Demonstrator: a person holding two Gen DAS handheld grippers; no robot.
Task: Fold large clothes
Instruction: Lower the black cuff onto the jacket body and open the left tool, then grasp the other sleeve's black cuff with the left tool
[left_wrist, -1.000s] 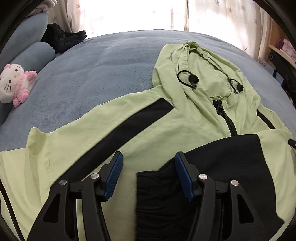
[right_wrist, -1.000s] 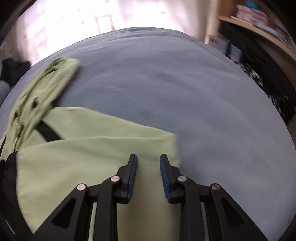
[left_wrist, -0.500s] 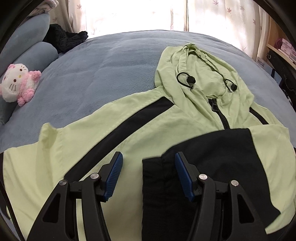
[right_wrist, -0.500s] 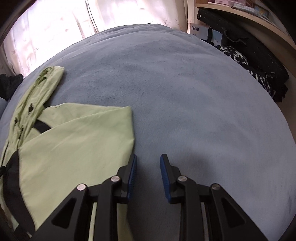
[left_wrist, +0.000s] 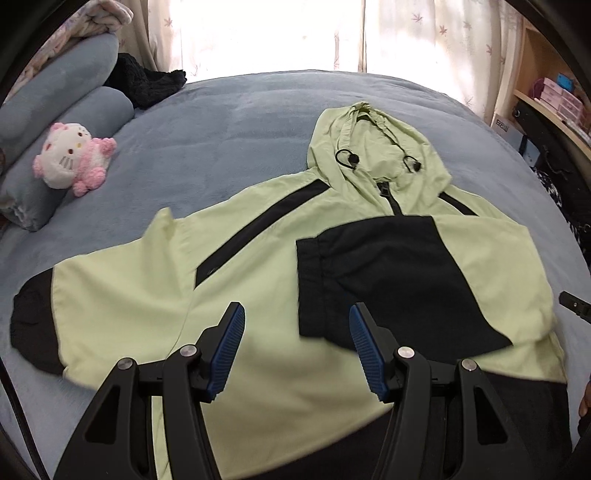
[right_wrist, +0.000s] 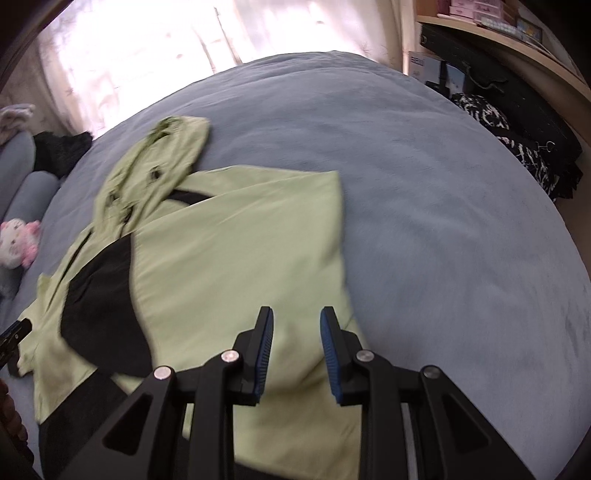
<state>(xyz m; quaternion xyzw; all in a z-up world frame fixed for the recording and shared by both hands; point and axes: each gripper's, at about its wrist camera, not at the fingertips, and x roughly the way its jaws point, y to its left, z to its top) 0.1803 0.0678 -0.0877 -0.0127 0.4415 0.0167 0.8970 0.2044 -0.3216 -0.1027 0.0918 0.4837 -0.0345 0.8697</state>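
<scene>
Your light green and black hooded jacket (left_wrist: 280, 280) lies flat on the soft blue bed (left_wrist: 229, 122), so with both sets of fingers (left_wrist: 227, 343) spread and empty, grab the 9 o'clock sleeve (left_wrist: 92, 302) and fold it in.

Open grey-blue fleece bed (right_wrist: 424, 177) lies right of the light-green hooded jacket (left_wrist: 258, 280); left, a pink-and-white plush cat toy (left_wrist: 72, 158) and 2 grey bolster pillows (left_wrist: 70, 110) crowd the edge.

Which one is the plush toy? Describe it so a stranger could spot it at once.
Start from the blue-grey bed where the green hooded jacket lies spread. Look off the jacket's outstretched sleeve toward the grey bolster pillows at the bed's edge. The plush toy leans there, the only white and pink thing.
</scene>
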